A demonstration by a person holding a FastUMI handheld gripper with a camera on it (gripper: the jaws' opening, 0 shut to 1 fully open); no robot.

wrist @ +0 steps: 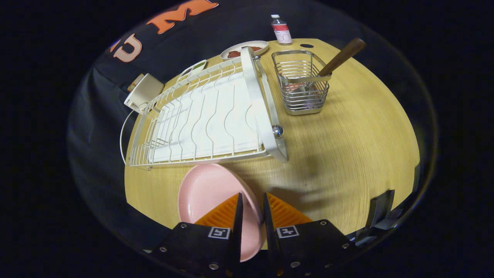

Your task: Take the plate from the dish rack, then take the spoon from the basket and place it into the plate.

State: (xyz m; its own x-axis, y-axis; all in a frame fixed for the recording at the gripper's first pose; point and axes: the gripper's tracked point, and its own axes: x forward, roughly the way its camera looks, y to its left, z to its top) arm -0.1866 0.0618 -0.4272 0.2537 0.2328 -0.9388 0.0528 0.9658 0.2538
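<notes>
A pink plate (210,193) hangs low over the wooden table (359,154), just in front of the white dish rack (208,116). My gripper (252,199) is shut on the plate's right rim, one finger on each face of it. The plate tilts up toward me between the fingers. Beyond and to the right of the rack stands a wire basket (303,83). A spoon with a brown wooden handle (339,58) leans out of the basket to the right, its bowl down inside the wires.
Behind the rack lie a white dish with red food (244,49) and a small plate (192,70). A small bottle (281,29) stands at the table's far edge. A white box with a cable (143,93) sits at the rack's far left end.
</notes>
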